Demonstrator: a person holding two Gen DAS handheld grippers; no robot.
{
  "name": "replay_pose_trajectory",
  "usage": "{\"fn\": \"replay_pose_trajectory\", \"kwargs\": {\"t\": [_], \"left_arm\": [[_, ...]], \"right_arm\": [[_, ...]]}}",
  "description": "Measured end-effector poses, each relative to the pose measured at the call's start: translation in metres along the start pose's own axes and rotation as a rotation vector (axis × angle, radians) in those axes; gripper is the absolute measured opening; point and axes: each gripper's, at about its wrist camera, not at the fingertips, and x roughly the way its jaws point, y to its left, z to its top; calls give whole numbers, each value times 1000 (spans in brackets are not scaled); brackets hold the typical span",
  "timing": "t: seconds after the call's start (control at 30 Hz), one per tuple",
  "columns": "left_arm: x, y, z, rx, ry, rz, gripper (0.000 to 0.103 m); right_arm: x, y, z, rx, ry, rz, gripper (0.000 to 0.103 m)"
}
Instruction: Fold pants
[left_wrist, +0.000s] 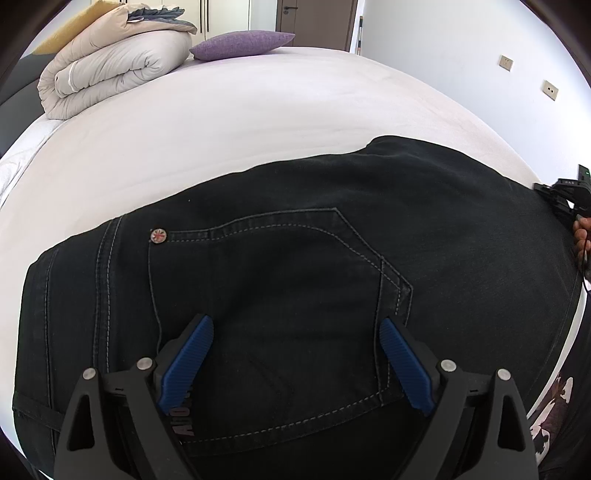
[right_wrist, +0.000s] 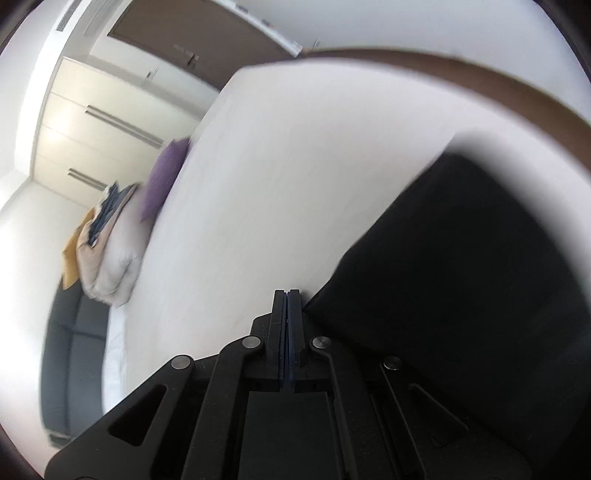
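Black jeans (left_wrist: 295, 236) lie flat on the white bed (left_wrist: 221, 122), back pocket up, with a small round rivet (left_wrist: 158, 235) near the waistband. My left gripper (left_wrist: 295, 332) is open, its blue pads (left_wrist: 190, 354) spread just above the pocket, holding nothing. My right gripper (right_wrist: 287, 295) is shut with its pads pressed together and nothing visible between them; it hovers beside the edge of the jeans (right_wrist: 461, 266). That view is tilted and blurred. The right gripper's body shows at the far right edge of the left wrist view (left_wrist: 565, 192).
A rolled grey duvet (left_wrist: 110, 70) and a purple pillow (left_wrist: 240, 44) sit at the far end of the bed. A door (left_wrist: 314, 18) and wardrobe stand behind. A wall with sockets (left_wrist: 550, 89) is on the right.
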Motion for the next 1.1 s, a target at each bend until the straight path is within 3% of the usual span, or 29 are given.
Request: {"fn": "replay_pose_trajectory", "kwargs": {"t": [0.1, 0.13, 0.2, 0.3, 0.4, 0.47, 0.5, 0.53, 0.6, 0.67, 0.8, 0.87, 0.97, 1.03, 1.1], "left_arm": [[-1, -3, 2, -4, 4, 11, 94], [-1, -3, 3, -8, 9, 19, 93], [-4, -7, 7, -26, 27, 51, 93], [-14, -24, 13, -37, 9, 29, 88], [-24, -57, 18, -7, -34, -12, 88], [-24, -77, 22, -8, -52, -55, 88], [-22, -86, 22, -13, -54, -76, 88], [-19, -92, 23, -20, -52, -92, 88], [-4, -100, 20, -39, -28, -112, 88], [7, -103, 13, -35, -23, -95, 87], [4, -100, 10, -21, -55, -104, 86], [0, -95, 9, -28, -60, -110, 77], [-16, -80, 7, -86, -78, -126, 73], [-28, -73, 10, -102, -117, -122, 73], [-35, -65, 20, -97, -157, -137, 73]], "right_arm": [[-45, -18, 24, 57, -94, -50, 0], [-60, -14, 26, 42, -122, -62, 7], [-82, 5, 16, -22, -128, -18, 7], [-78, 53, -40, -113, -9, 173, 7], [-44, 85, -109, -138, 156, 341, 7], [-9, 84, -139, -111, 296, 358, 7], [3, 77, -148, -97, 327, 324, 7], [11, 69, -154, -74, 334, 303, 0], [14, 61, -159, -63, 291, 318, 0], [-9, 46, -145, -80, 211, 250, 0], [-51, -26, -78, 3, 25, 189, 0], [-68, -45, -46, 17, -48, 153, 0], [-99, -65, -17, 59, -153, 28, 0], [-114, -75, -7, 127, -178, 42, 5], [-119, -63, -6, 96, -175, 103, 5]]}}
